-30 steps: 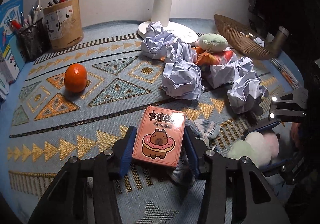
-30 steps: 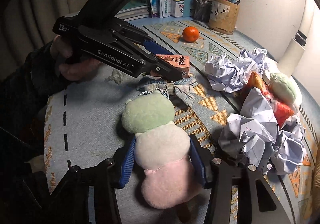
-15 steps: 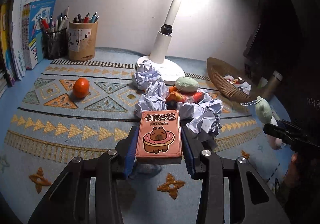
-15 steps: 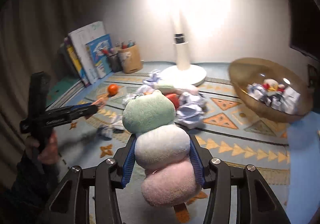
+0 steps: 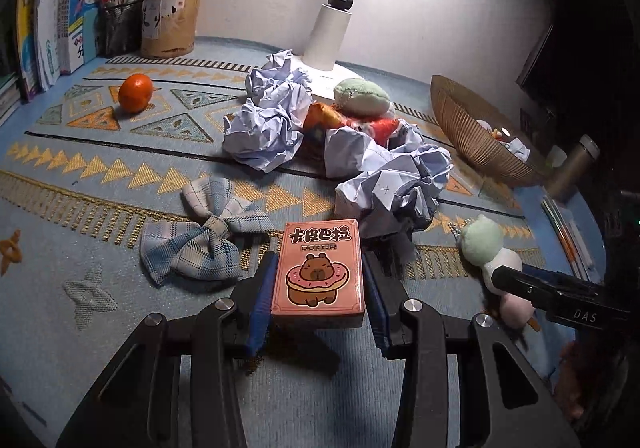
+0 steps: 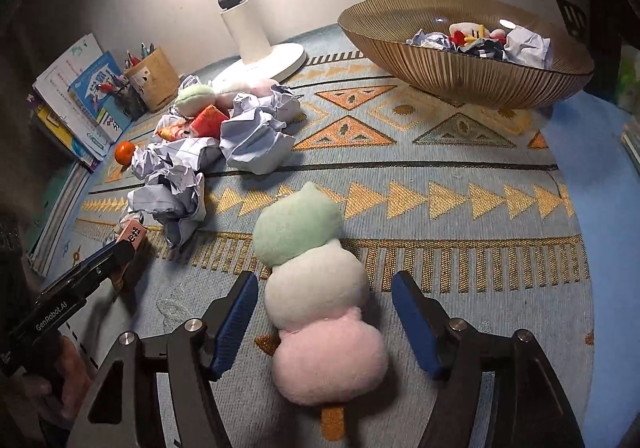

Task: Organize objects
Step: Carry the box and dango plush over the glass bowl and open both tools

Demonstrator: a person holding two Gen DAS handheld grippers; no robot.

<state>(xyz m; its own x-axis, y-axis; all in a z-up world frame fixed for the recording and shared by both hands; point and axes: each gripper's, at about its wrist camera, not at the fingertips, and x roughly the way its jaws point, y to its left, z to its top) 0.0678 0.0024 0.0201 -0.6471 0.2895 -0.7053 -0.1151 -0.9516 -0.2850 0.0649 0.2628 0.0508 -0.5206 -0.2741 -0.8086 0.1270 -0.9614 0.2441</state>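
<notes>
The left claw (image 5: 318,292) pinches one pink card box (image 5: 319,269), held just in front of the crumpled paper pile (image 5: 268,127). The right claw (image 6: 320,322) has just been opening; its pads stand clear of one three-ball plush (image 6: 316,288) lying between them on the surface (image 6: 440,248), right of the pile. One orange (image 5: 135,92) sits left of the pile, one bowl (image 6: 460,75) to its right.

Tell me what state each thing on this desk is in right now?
Left gripper: shut on the card box.
Card box: closed, held.
Right gripper: jaws just opened, pads clear of the plush.
Dango plush: lying released on the mat.
Desk lamp: switched on.
Paper balls: crumpled, piled.
Bowl: partly filled.
Plaid bow: lying flat.
</notes>
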